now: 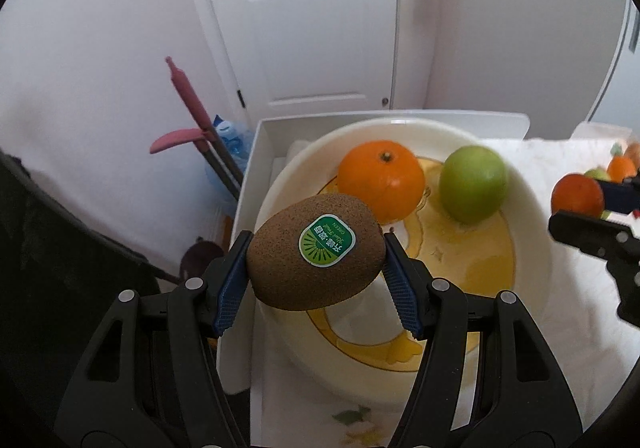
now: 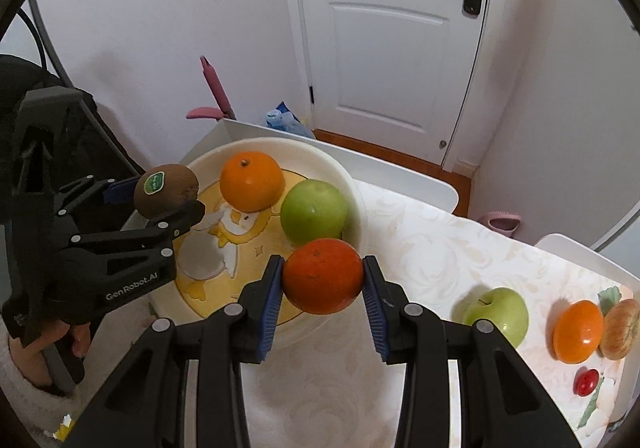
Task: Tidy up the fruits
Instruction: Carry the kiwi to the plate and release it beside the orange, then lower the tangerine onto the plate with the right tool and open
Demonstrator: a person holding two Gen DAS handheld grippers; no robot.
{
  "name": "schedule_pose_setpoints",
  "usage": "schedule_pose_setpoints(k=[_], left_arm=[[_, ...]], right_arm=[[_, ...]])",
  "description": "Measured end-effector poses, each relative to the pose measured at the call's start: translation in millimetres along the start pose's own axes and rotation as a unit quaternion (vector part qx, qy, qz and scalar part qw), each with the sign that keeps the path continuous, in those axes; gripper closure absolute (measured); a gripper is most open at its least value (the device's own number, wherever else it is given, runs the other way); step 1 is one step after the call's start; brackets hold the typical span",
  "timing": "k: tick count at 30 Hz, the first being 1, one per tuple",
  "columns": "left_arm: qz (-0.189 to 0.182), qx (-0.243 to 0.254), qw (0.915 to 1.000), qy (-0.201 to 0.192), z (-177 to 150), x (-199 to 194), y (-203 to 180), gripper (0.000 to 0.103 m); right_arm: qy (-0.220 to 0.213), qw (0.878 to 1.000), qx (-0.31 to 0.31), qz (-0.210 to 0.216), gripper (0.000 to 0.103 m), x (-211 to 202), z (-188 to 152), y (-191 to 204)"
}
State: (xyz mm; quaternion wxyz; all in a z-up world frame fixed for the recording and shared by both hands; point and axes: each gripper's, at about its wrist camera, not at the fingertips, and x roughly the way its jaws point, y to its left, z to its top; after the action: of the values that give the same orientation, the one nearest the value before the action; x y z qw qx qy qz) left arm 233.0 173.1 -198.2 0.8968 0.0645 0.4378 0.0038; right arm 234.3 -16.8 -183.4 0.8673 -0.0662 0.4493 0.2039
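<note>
Brown kiwi (image 1: 316, 254), green sticker (image 1: 327, 240)

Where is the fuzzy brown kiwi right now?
The kiwi is pinched in the left gripper, held over the near-left rim of the bowl, close to the orange inside it.

A: Bowl (image 2: 356, 184) sits just ahead of both tongs, orange (image 2: 252, 180) and apple (image 2: 314, 210) inside, touching.

B: Right of the right tongs (image 2: 323, 276), another apple (image 2: 498, 312) on the table (image 2: 420, 248).
</note>
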Motion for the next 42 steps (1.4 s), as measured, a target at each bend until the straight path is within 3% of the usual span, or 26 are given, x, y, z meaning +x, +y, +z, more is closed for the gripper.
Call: schedule_pose_setpoints(k=[12,13,15,17,30,42], left_arm=[[0.017,0.070,0.9974,-0.005,-1.3,8.4,-17.4,0.034],[0.011,0.071,0.9974,-0.005,-1.6,7.7,-18.0,0.029],[0.013,0.069,0.9974,-0.014,-2.2,3.0,-17.5,0.005],[0.013,0.066,0.9974,-0.027,-2.3,-4.8,-15.9,0.000],[-0.019,0.015,0.9996,-0.017,-13.6,-40.2,-0.5,0.000],[-0.024,-0.011,0.9995,-0.017,-31.7,-69.8,10.5,0.000]], right_arm=[[0.011,1.000,0.020,-0.017,0.067,6.2,0.2,-5.4],[0.010,1.000,0.021,-0.018,0.067,6.3,0.8,-5.3],[0.009,0.999,0.025,-0.018,0.067,5.5,1.3,-6.8],[0.008,0.999,0.028,-0.018,0.067,3.8,1.0,-7.7],[-0.001,1.000,0.021,-0.006,0.067,-11.2,2.0,-9.5],[0.015,0.998,-0.045,0.030,0.067,9.4,6.8,7.4]])
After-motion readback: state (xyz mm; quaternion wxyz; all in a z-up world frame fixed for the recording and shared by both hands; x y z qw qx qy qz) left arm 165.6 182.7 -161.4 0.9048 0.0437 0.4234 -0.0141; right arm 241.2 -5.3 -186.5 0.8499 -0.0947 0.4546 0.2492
